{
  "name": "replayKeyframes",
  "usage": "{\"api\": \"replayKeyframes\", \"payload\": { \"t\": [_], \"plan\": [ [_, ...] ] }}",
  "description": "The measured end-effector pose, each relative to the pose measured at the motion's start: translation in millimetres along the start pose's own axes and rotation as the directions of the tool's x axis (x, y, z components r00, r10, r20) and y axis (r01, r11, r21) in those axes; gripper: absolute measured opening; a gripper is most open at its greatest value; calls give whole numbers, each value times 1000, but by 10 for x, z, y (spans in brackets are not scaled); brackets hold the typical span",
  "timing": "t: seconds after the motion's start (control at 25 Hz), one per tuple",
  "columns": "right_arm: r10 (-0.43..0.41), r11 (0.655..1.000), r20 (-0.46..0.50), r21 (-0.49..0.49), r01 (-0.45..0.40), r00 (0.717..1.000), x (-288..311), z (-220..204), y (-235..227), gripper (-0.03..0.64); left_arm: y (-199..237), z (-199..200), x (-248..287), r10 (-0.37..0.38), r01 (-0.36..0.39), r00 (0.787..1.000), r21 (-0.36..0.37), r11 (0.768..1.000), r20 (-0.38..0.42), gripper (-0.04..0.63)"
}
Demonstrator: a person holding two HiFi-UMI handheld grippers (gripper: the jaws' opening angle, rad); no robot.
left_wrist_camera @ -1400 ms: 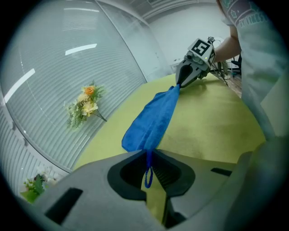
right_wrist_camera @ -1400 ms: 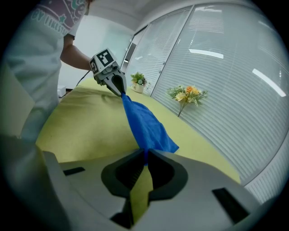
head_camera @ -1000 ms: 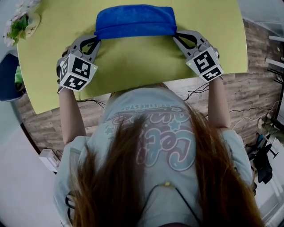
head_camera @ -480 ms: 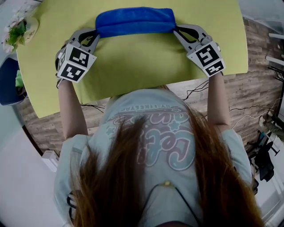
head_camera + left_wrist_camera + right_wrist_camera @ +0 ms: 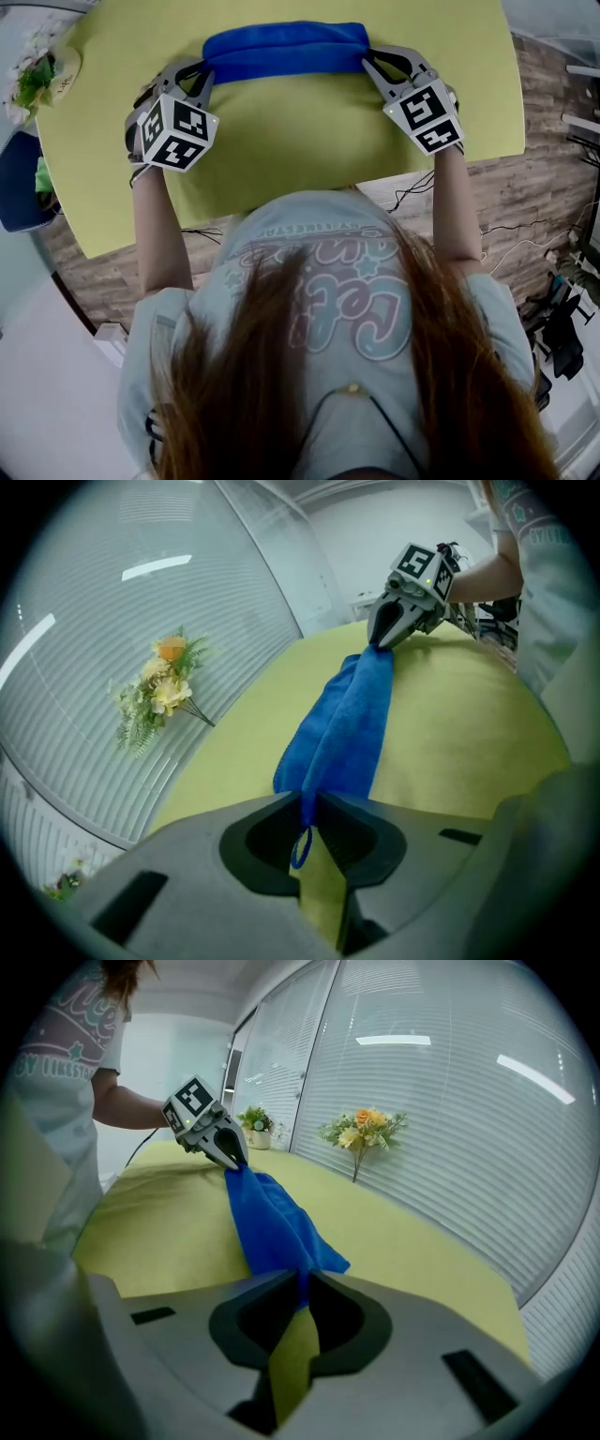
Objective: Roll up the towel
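1. The blue towel (image 5: 286,52) lies as a partly rolled band on the far half of the yellow-green table (image 5: 281,141). Its long axis runs left to right across the person's front.
2. Each end of the band meets one gripper: the left end at the left gripper (image 5: 206,73), the right end at the right gripper (image 5: 368,60). Neither hand is nearer; the towel spans the gap between the two sets of tips.
3. The left gripper's jaws stand narrow, nipped on the towel's end edge, with a small hanging loop dangling just behind the tips.
4. The right gripper's jaws are likewise nearly together, pinching the corner of the other end.
5. The next turn of the roll probably needs both ends carried evenly, or the band will skew.
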State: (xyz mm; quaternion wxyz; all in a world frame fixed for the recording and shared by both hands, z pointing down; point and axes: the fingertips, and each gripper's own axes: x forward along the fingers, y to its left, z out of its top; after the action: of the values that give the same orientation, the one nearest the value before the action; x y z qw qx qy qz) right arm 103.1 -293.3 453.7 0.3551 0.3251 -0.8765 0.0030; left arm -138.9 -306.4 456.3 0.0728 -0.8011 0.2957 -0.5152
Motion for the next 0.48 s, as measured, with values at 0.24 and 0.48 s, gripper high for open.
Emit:
{"api": "replayKeyframes", "payload": {
  "t": [0.24,0.48],
  "plan": [
    [-12,1000,-14,-15,12,1000,36,-28,-5,65,80,-10,-7,42,-42,999,26,999,20,105],
    [-62,998,-1,-16,62,998,-42,8,-101,162,214,-19,-84,92,-92,995,9,996,45,215]
  ]
}}
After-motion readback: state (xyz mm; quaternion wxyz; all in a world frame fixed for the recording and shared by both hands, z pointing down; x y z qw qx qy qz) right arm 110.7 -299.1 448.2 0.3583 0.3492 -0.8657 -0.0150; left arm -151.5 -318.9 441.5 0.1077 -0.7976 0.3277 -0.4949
